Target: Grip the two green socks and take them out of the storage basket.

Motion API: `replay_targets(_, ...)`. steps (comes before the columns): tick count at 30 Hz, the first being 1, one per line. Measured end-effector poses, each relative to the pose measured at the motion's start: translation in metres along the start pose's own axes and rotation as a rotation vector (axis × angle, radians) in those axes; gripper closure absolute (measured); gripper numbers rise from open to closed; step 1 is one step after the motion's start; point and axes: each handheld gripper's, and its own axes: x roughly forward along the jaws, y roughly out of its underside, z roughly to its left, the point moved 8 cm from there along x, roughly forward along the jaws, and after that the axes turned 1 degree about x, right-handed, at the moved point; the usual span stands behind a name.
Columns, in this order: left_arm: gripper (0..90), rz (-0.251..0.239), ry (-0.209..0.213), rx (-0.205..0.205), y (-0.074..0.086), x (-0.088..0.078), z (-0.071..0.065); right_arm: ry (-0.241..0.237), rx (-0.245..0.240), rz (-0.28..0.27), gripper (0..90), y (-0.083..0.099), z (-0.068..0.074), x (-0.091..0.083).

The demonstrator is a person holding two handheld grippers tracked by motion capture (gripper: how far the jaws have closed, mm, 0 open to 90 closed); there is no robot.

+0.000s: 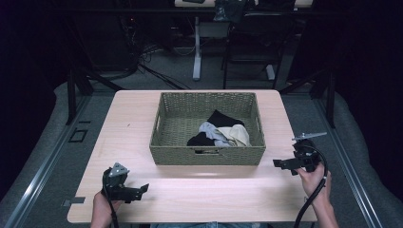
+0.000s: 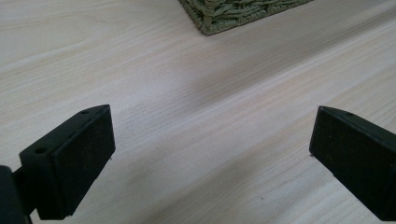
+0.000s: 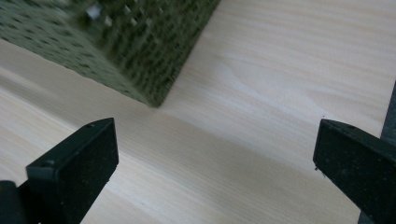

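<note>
A green woven basket [image 1: 161, 128] stands in the middle of the light wooden table [image 1: 128, 114]. Inside it lie bunched clothes: black [image 1: 219, 118], grey [image 1: 209, 129] and cream [image 1: 237, 135] pieces. My left gripper [image 1: 142, 189] rests low over the table's front left, held by a hand, jaws wide apart and empty. In the left gripper view it [image 2: 210, 158] looks over bare wood toward a basket corner [image 2: 224, 14]. My right gripper [image 1: 278, 163] hovers at the front right beside the basket, open and empty. In the right gripper view it [image 3: 215, 163] faces the basket's near corner [image 3: 140, 60].
Bare tabletop runs along the front between the two grippers and on both sides of the basket. Beyond the table are dark floor, desk legs [image 1: 196, 52] and a chair frame [image 1: 252, 52]. A black cable [image 1: 313, 194] trails from the right gripper.
</note>
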Motion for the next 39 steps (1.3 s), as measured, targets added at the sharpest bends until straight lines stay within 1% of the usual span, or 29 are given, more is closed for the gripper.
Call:
replay_targets(2, 0.3, 0.007, 0.010, 0.007, -0.001, 0.002, -0.002, -0.013, -0.012, -0.014, 0.0, -0.006, 0.005, -0.009)
replay_targets(5, 0.3, 0.006, 0.018, 0.021, -0.003, 0.003, -0.003, 0.000, -0.026, -0.040, 0.0, -0.014, 0.010, -0.022)
replay_targets(7, 0.2, 0.009, 0.018, 0.020, -0.004, 0.005, -0.003, -0.009, -0.030, -0.051, 0.0, -0.019, 0.014, -0.030)
replay_targets(10, 0.2, 0.006, 0.021, 0.015, -0.006, 0.006, -0.004, -0.020, -0.040, -0.066, 0.0, -0.027, 0.019, -0.035)
replay_targets(12, 0.2, 0.005, 0.019, 0.019, -0.006, 0.006, -0.004, -0.031, -0.049, -0.073, 0.0, -0.035, 0.024, -0.037)
replay_targets(13, 0.2, 0.010, 0.025, 0.021, -0.006, 0.006, -0.004, -0.036, -0.056, -0.082, 0.0, -0.039, 0.027, -0.039)
replay_targets(16, 0.2, 0.007, 0.020, 0.018, -0.005, 0.005, -0.004, -0.042, -0.084, -0.087, 0.0, -0.055, 0.037, -0.045)
replay_targets(17, 0.2, 0.006, 0.018, 0.014, -0.004, 0.005, -0.003, -0.042, -0.084, -0.087, 0.0, -0.055, 0.037, -0.045)
replay_targets(18, 0.2, 0.006, 0.017, 0.012, -0.003, 0.004, -0.002, -0.040, -0.099, -0.084, 0.0, -0.063, 0.042, -0.047)
replay_targets(19, 0.2, 0.005, 0.019, 0.008, -0.003, 0.003, -0.002, -0.040, -0.099, -0.084, 0.0, -0.063, 0.042, -0.047)
replay_targets(21, 0.2, -0.001, 0.013, 0.006, -0.002, 0.002, -0.001, -0.044, -0.113, -0.082, 0.0, -0.073, 0.047, -0.048)
replay_targets(22, 0.2, -0.002, 0.013, 0.005, -0.002, 0.001, -0.001, -0.034, -0.128, -0.074, 0.0, -0.077, 0.049, -0.049)
replay_targets(23, 0.2, 0.000, 0.012, 0.006, -0.002, 0.002, -0.001, -0.039, -0.136, -0.074, 0.0, -0.082, 0.052, -0.050)
replay_targets(24, 0.2, 0.004, 0.015, 0.005, -0.002, 0.002, -0.001, -0.037, -0.151, -0.070, 0.0, -0.092, 0.057, -0.050)
replay_targets(25, 0.2, 0.003, 0.016, 0.006, -0.003, 0.003, -0.002, -0.037, -0.151, -0.070, 0.0, -0.092, 0.057, -0.050)
replay_targets(26, 0.2, -0.003, 0.013, 0.007, -0.003, 0.003, -0.002, -0.035, -0.165, -0.068, 0.0, -0.102, 0.061, -0.050)
replay_targets(27, 0.2, 0.001, 0.015, 0.008, -0.003, 0.003, -0.002, -0.035, -0.165, -0.068, 0.0, -0.102, 0.061, -0.050)
replay_targets(28, 0.2, -0.003, 0.009, 0.008, -0.004, 0.003, -0.002, -0.035, -0.178, -0.063, 0.1, -0.111, 0.065, -0.049)
replay_targets(29, 0.2, 0.000, 0.016, 0.007, -0.003, 0.003, -0.002, -0.035, -0.178, -0.063, 0.1, -0.111, 0.065, -0.049)
replay_targets(30, 0.2, 0.001, 0.018, 0.007, -0.003, 0.003, -0.002, -0.036, -0.185, -0.057, 0.1, -0.119, 0.070, -0.047)
replay_targets(31, 0.2, 0.001, 0.018, 0.007, -0.004, 0.003, -0.002, -0.036, -0.185, -0.057, 0.1, -0.119, 0.070, -0.047)
replay_targets(32, 0.2, 0.000, 0.019, 0.008, -0.004, 0.003, -0.002, -0.037, -0.195, -0.049, 0.2, -0.127, 0.074, -0.044)
replay_targets(33, 0.2, 0.001, 0.020, 0.009, -0.004, 0.003, -0.002, -0.037, -0.195, -0.049, 0.2, -0.127, 0.074, -0.044)
replay_targets(34, 0.2, -0.004, 0.011, 0.009, -0.004, 0.003, -0.002, -0.036, -0.202, -0.047, 0.3, -0.131, 0.076, -0.042)
replay_targets(36, 0.3, 0.000, 0.020, 0.011, -0.004, 0.003, -0.002, -0.036, -0.212, -0.035, 0.3, -0.138, 0.080, -0.038)
replay_targets(37, 0.2, -0.001, 0.020, 0.009, -0.004, 0.002, -0.002, -0.031, -0.216, -0.026, 0.3, -0.141, 0.082, -0.035)
replay_targets(39, 0.3, -0.002, 0.020, 0.010, -0.003, 0.002, -0.002, -0.035, -0.219, -0.003, 0.5, -0.146, 0.085, -0.028)
